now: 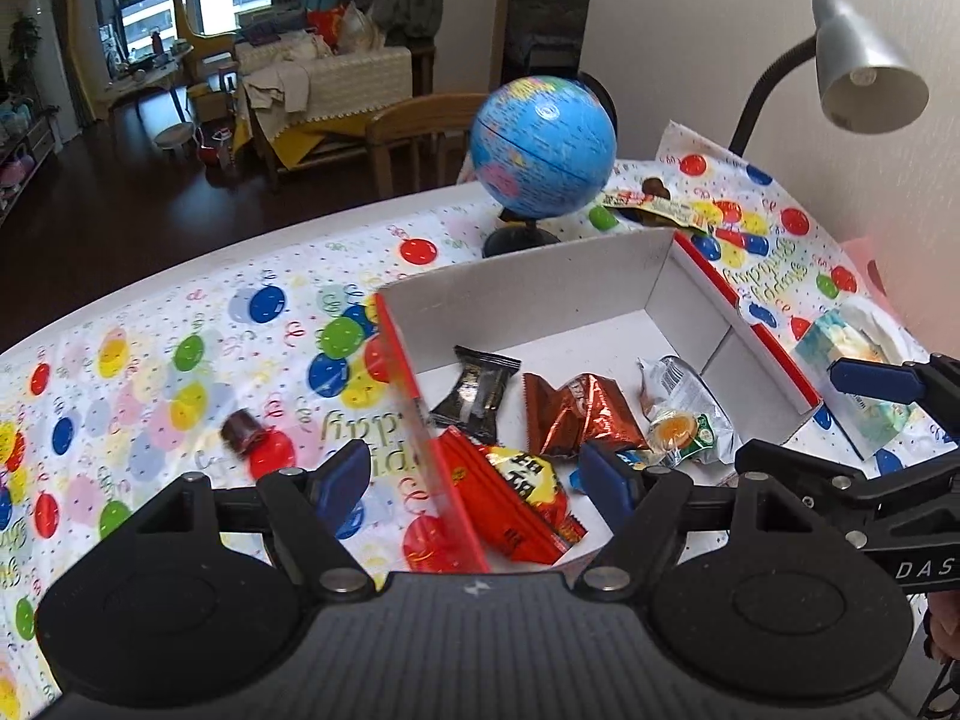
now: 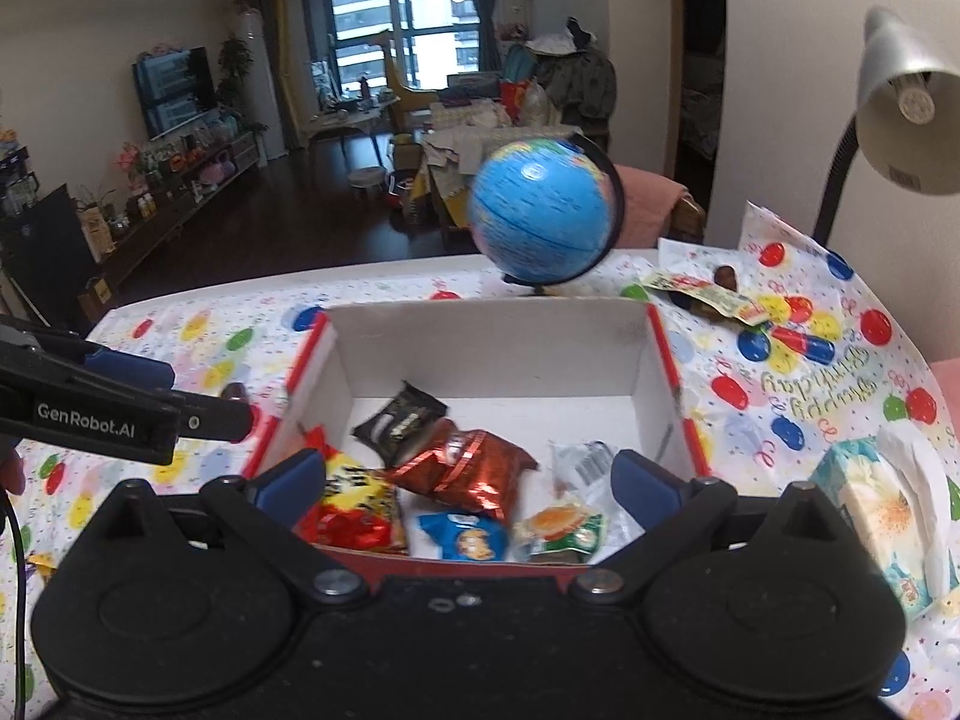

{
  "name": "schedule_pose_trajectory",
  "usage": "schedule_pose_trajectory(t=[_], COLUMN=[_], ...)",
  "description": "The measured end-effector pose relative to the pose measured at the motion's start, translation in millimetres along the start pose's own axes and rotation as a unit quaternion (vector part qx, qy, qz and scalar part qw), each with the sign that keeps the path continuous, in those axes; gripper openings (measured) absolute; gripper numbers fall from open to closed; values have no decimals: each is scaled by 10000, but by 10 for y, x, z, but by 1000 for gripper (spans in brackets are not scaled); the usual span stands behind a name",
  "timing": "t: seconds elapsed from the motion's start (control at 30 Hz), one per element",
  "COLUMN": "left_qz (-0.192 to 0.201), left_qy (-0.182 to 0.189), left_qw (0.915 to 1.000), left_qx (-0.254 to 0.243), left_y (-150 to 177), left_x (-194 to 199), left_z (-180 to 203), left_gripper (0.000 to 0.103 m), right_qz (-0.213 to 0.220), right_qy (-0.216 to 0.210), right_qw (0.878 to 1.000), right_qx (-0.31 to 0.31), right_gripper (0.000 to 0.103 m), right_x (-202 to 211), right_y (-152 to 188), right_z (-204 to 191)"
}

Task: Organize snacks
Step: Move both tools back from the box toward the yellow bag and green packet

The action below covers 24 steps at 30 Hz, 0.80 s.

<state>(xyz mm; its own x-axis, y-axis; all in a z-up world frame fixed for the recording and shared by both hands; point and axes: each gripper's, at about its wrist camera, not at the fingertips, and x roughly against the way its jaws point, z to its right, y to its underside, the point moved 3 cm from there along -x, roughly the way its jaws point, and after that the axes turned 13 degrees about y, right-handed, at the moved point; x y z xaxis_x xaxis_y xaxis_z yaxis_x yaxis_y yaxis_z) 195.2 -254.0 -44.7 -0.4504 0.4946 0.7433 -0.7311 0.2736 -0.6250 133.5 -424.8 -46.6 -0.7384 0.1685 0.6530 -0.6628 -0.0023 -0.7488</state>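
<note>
1. Red-edged cardboard box point(image 2: 492, 354) is being used as the snack store on the worktop point(image 1: 180, 324); a black packet point(image 2: 399, 423), a copper foil bag point(image 2: 468, 468), a red and yellow pack point(image 2: 354, 510), a blue packet point(image 2: 465, 540) and a green and orange sweet point(image 2: 564, 528) are lying inside it.
2. Snacks are being left outside: a small dark red sweet point(image 1: 240, 429) beside the box's left wall, and a wrapper point(image 1: 660, 204) near the globe point(image 1: 543, 147), possibly with more behind it.
3. Trouble is being risked if the left tool point(image 1: 480, 474), straddling the box wall, is lowered: the wall could be clipped and the box shoved.
4. The globe could be toppled by a careless reach for the far wrapper.
5. Both the left tool and the right tool point(image 2: 468, 480) are being held angled downward over the box, jaws spread and empty.
</note>
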Motion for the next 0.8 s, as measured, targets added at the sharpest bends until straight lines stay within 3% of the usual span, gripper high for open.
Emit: schedule_pose_trajectory(t=[0.47,0.8], left_qz=[393,463], left_qy=[-251,-440], left_qw=[9986,9951], left_qx=[247,750], left_y=[280,580], left_x=[674,1041], left_z=[-469,-1045], left_gripper=[76,76], right_qz=[126,-39], right_qy=[-489,-870], right_qw=[9987,9960], right_qx=[93,196], right_gripper=[102,102], right_x=[272,310], right_y=[-99,-43], right_z=[-670,-1212])
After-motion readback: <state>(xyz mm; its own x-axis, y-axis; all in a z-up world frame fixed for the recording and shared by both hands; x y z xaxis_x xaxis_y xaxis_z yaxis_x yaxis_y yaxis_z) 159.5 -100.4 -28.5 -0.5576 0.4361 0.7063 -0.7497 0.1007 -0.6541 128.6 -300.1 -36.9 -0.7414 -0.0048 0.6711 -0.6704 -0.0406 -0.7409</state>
